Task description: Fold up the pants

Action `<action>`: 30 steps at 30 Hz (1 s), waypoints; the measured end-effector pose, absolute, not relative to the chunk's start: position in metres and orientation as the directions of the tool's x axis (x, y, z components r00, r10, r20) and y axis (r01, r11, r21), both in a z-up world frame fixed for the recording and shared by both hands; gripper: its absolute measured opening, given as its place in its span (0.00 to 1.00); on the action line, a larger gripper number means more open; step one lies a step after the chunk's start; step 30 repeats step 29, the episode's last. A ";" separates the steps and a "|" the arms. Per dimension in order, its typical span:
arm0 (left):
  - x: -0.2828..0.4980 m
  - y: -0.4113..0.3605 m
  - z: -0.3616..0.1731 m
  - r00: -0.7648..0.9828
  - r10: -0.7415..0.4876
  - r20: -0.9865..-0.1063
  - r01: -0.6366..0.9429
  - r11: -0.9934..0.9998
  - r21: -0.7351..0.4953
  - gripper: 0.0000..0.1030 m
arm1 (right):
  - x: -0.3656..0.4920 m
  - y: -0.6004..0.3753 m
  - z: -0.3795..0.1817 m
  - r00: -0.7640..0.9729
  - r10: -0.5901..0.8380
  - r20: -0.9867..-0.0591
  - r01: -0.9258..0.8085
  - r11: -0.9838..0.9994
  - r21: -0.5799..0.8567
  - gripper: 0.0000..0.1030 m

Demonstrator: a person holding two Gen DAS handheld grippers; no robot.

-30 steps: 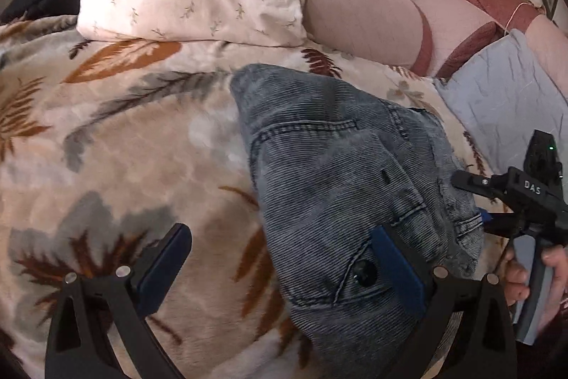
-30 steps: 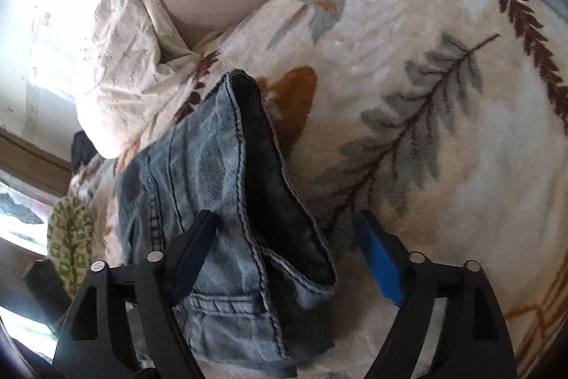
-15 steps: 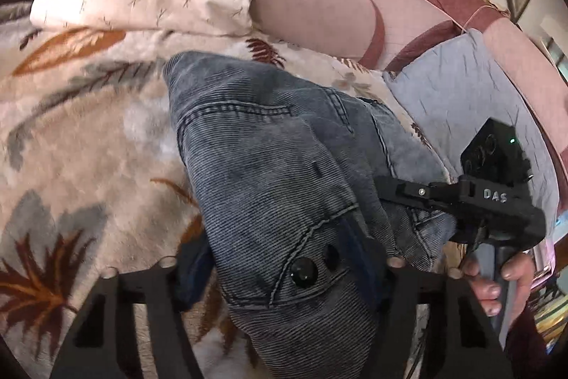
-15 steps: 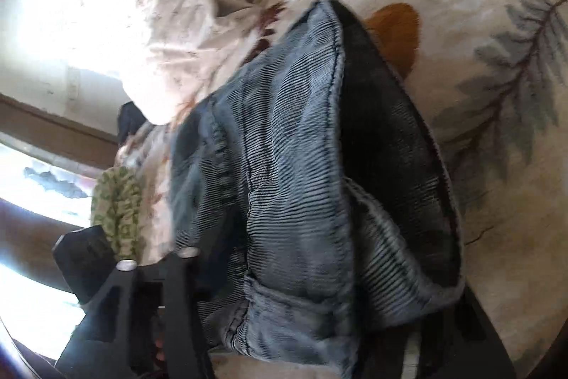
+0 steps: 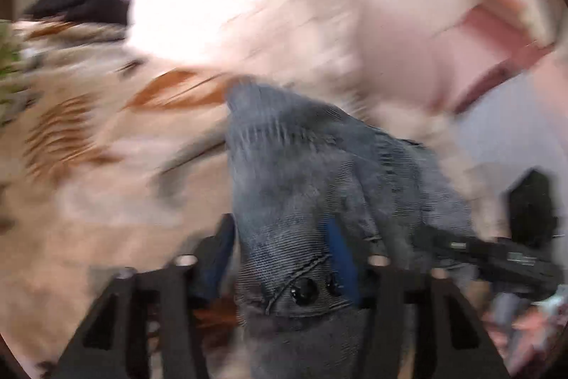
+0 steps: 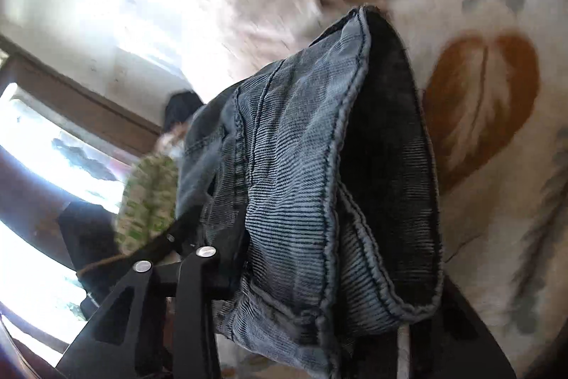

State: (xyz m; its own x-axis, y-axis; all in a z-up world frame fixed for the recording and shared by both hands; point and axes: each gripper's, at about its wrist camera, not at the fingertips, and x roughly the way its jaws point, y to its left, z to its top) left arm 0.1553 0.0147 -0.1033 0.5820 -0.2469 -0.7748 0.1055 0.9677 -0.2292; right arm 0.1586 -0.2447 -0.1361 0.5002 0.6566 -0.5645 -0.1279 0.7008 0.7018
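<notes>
The pants (image 5: 301, 187) are blue-grey denim jeans, bunched and lifted off the leaf-print blanket (image 5: 88, 166). My left gripper (image 5: 284, 258) is shut on the waistband near the two dark buttons (image 5: 305, 290). My right gripper (image 6: 319, 290) is shut on another part of the jeans (image 6: 301, 183); its right finger is hidden behind the denim. The dark inside of the jeans (image 6: 387, 148) shows as an open fold. The right gripper also shows in the left wrist view (image 5: 497, 258) at the right edge. Both views are motion-blurred.
A cream pillow (image 5: 284, 6) and pink cushions (image 5: 443, 59) lie at the head of the bed. A dark garment (image 5: 78, 2) sits at far left. A green patterned item (image 6: 149, 198) and a window (image 6: 53, 148) are left of the right gripper.
Both grippers have closed on the jeans and lifted them off the blanket. The views swing quickly, so the background is blurred.
</notes>
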 end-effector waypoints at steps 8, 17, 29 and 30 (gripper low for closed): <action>0.112 0.029 -0.059 0.711 -0.032 -0.702 -0.016 0.998 -0.062 1.00 | 0.133 -0.246 -0.100 0.577 0.515 -0.634 -0.101 0.815 0.570 0.61; 0.039 0.034 -0.015 0.812 0.061 -0.581 -0.052 0.998 0.032 1.00 | 0.002 -0.210 -0.049 0.836 0.241 -0.493 -0.160 0.966 0.201 0.76; -0.005 0.053 -0.020 0.826 0.048 -0.562 -0.065 0.998 -0.011 1.00 | -0.022 -0.182 -0.074 0.816 0.238 -0.527 -0.160 0.969 0.190 0.76; -0.005 0.053 -0.020 0.826 0.048 -0.562 -0.065 0.998 -0.011 1.00 | -0.022 -0.182 -0.074 0.816 0.238 -0.527 -0.160 0.969 0.190 0.76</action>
